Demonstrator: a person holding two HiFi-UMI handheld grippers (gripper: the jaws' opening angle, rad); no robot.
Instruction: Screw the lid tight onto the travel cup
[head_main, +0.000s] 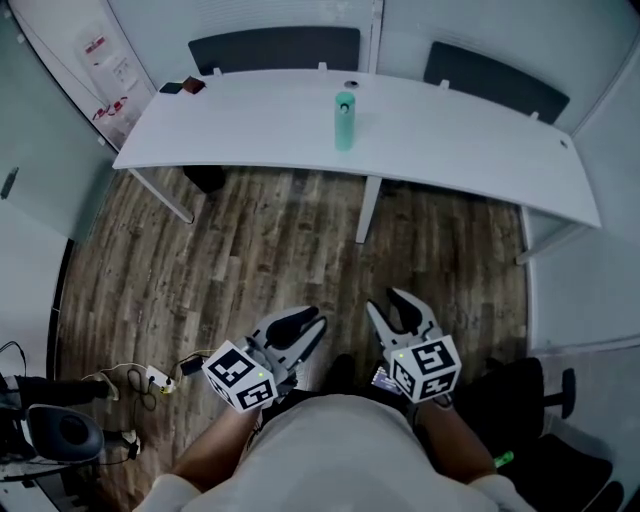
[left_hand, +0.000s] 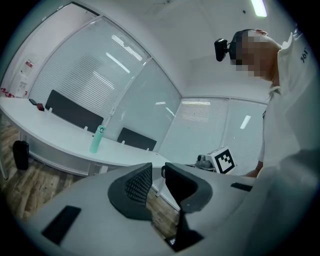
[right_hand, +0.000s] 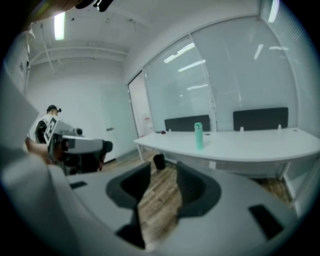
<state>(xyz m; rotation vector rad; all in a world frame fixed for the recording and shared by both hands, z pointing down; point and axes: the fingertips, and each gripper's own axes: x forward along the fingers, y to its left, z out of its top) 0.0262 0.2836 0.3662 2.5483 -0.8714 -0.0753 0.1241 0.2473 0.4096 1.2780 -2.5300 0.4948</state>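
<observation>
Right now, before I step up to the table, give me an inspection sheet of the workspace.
Surface: white curved table, some way ahead.
Job's things: travel cup upright mid-table, lid on top; tightness cannot be told.
Clutter: small dark and red items at the table's left corner.
Tools: left tool and right tool both open, empty, close to the person's body.
Cables: wires on the floor at left.
Surroundings: two dark chairs behind the table, glass walls.
</observation>
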